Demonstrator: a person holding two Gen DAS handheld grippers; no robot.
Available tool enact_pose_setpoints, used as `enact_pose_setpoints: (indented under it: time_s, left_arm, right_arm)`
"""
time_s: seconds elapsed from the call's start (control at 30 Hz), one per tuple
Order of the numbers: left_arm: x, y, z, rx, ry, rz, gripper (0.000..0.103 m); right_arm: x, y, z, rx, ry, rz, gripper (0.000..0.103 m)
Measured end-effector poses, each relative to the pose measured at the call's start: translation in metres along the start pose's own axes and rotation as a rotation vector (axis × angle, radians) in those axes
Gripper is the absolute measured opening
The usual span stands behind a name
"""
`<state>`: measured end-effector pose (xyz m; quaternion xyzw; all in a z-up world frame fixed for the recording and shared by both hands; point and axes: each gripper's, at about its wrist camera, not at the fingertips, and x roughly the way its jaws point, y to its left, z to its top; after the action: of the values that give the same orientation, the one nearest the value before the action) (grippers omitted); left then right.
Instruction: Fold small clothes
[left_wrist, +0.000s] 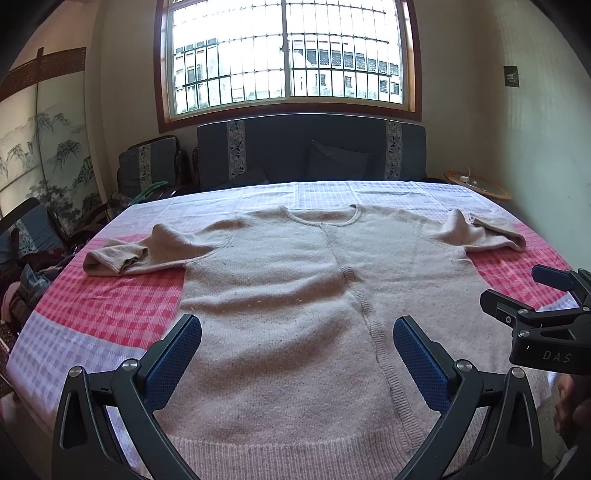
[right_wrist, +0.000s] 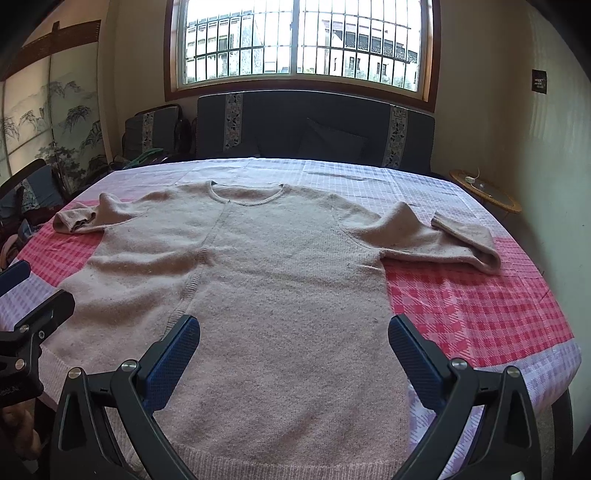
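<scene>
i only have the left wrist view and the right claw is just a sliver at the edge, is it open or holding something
Observer: It is open. In the right wrist view the right claw has its blue pads spread wide. Only the sweater lies below them, and nothing is gripped.
Operator: where is it relative to the sweater's right edge
Observer: Its right pad sits about over that side edge, where the knit meets the checked cloth.
</scene>
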<state>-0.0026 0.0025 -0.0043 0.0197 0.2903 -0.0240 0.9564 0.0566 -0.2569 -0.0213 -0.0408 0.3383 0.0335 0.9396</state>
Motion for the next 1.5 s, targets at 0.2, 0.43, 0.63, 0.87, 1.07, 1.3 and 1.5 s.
enact_pose_setpoints:
  time_s: [0.2,0.43,0.63,0.87,1.07,1.3,1.5]
  left_arm:
    - [0.0,0.0,0.002,-0.001,0.001,-0.003,0.103]
    - [0.0,0.001,0.003,-0.002,0.002,-0.008,0.103]
    - [0.0,-0.001,0.005,0.006,0.0,-0.01,0.103]
    - [0.001,-0.006,0.009,0.02,-0.002,-0.014,0.103]
    - [0.004,-0.011,0.013,0.029,0.001,-0.014,0.103]
    - [0.01,-0.019,0.018,0.045,0.008,-0.015,0.103]
    - [0.018,-0.026,0.025,0.043,0.026,-0.028,0.103]
  right_arm:
    - [0.002,0.0,0.001,-0.002,0.006,-0.01,0.101]
    - [0.001,0.0,0.002,-0.002,0.011,-0.016,0.101]
    - [0.002,-0.001,0.003,0.001,0.013,-0.014,0.101]
    - [0.005,-0.006,0.006,0.016,0.015,-0.01,0.101]
    - [0.011,-0.014,0.009,0.03,0.018,0.031,0.095]
    - [0.026,-0.033,0.012,0.066,0.041,0.037,0.078]
    - [0.042,-0.055,0.013,0.11,0.07,0.062,0.071]
